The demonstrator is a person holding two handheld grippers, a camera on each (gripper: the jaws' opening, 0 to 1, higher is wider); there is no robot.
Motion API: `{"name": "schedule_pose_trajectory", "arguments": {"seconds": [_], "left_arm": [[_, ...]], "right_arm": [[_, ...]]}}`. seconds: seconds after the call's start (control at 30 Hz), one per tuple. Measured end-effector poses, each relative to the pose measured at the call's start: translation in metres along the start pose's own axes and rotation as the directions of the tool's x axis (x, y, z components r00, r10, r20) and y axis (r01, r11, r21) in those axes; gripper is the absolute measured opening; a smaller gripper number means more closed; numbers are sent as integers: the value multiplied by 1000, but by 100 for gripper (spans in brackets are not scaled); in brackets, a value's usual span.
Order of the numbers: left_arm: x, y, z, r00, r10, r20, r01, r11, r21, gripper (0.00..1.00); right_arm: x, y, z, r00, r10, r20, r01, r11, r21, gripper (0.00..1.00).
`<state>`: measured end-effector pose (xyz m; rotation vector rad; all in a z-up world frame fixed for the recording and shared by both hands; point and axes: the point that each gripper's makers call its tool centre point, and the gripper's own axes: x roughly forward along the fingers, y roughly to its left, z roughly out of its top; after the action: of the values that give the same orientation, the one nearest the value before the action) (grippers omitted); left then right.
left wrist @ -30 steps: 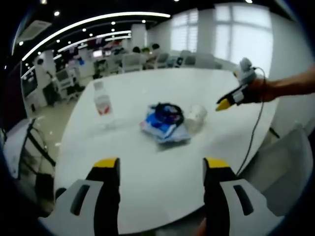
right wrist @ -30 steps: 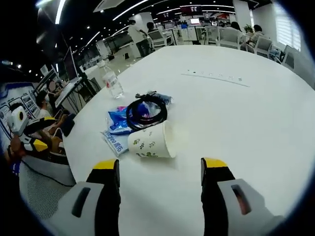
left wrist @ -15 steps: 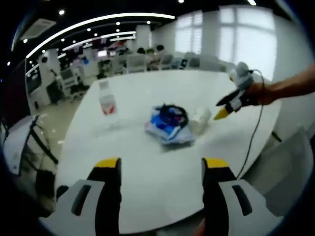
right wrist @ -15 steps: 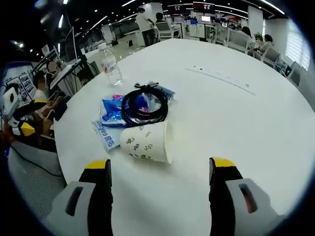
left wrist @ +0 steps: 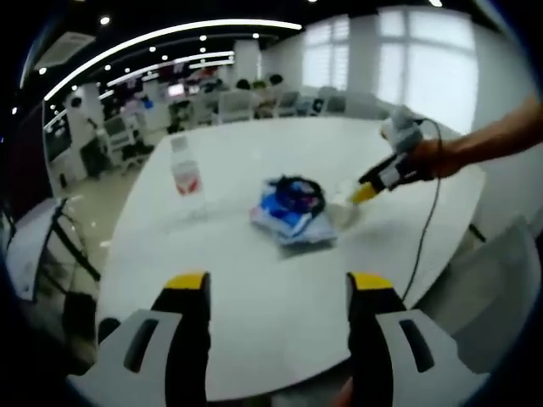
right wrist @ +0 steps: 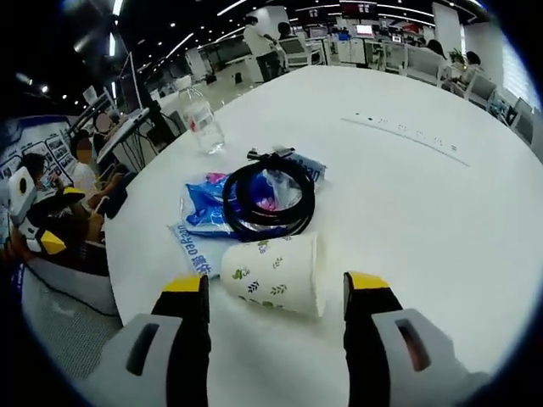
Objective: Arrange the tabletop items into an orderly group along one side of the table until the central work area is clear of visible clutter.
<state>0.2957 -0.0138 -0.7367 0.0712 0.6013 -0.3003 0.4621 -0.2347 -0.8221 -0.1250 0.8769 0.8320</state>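
Note:
A white paper cup [right wrist: 276,275] with a leaf print lies on its side on the white round table [right wrist: 424,212]. My right gripper [right wrist: 276,292] is open, and the cup sits just ahead of its yellow tips, roughly between them. Behind the cup, a black cable coil [right wrist: 271,199] rests on blue packets [right wrist: 208,216]. A clear water bottle [right wrist: 202,120] stands farther back. In the left gripper view my left gripper [left wrist: 277,288] hangs open over the table's near edge, well short of the packets [left wrist: 288,216], bottle [left wrist: 185,174] and cup [left wrist: 341,212]. The right gripper [left wrist: 366,192] touches down at the cup there.
A row of inset sockets [right wrist: 407,136] runs across the table beyond the pile. The left gripper [right wrist: 38,233] shows at the far left past the table edge. Office chairs [left wrist: 229,106], desks and people fill the room behind. A grey chair [left wrist: 501,280] stands at the right.
The right gripper has moved in toward the lying cup, which now sits at its tips. In the left gripper view it has dropped leftward to the cup. Items have not moved.

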Motion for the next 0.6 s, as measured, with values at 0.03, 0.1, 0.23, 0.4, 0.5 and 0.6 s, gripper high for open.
{"name": "schedule_pose_trajectory", "arguments": {"seconds": [0.03,0.1,0.23,0.4,0.5,0.6], "left_arm": [[0,1,0,1000,3,1,-3,1000,-2,60],[0,1,0,1000,4,2,-4,1000,-5,60],[0,1,0,1000,2,1,-2,1000,-12,59],[0,3,3,1000,6,10,-6,1000,-18,57],[0,3,2,1000,5,9,-5,1000,-21,57],[1,2,2,1000,1,7,-1,1000,-19,57]], "right_arm": [[1,2,1,1000,5,10,-5,1000,2,58],[5,5,1,1000,14,10,-14,1000,3,51],[11,7,1,999,43,6,-44,999,21,37],[9,22,15,986,114,124,-131,982,135,15],[5,29,12,983,127,135,-147,977,153,9],[3,39,13,979,152,135,-170,977,128,6]]}}
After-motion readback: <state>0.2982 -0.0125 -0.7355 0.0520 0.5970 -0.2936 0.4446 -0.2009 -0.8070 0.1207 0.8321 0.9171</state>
